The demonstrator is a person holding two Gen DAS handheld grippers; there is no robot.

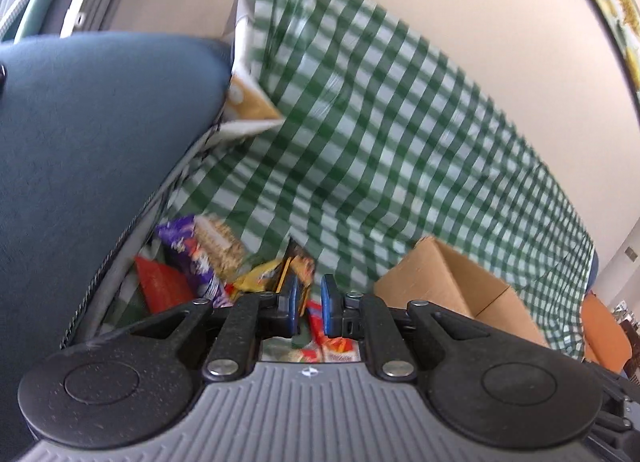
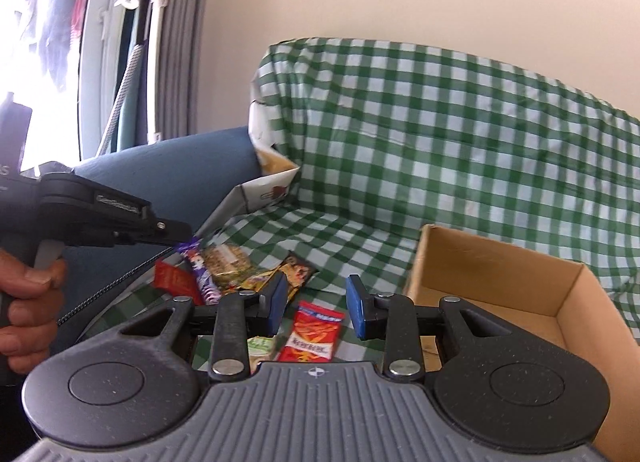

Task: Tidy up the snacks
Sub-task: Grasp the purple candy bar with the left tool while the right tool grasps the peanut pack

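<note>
Several snack packets lie on a green checked cloth (image 2: pixel 400 165) over a sofa: a purple wrapper (image 2: pixel 199 268), a red packet (image 2: pixel 175 280), a grain bar (image 2: pixel 224 258), a dark packet (image 2: pixel 294 272), and a red-orange packet (image 2: pixel 314 336). My right gripper (image 2: pixel 316 308) is open above the red-orange packet. My left gripper (image 1: pixel 310 304) is nearly closed with a narrow gap, empty, hovering over the pile; the purple wrapper (image 1: pixel 192 258) and grain bar (image 1: pixel 220 242) lie ahead of it to the left. In the right wrist view the left gripper (image 2: pixel 182 238) reaches in from the left.
An empty open cardboard box (image 2: pixel 500 286) sits on the cloth to the right, also seen in the left wrist view (image 1: pixel 452 282). A blue sofa arm (image 1: pixel 80 141) rises on the left. A white carton (image 2: pixel 268 177) leans at the back.
</note>
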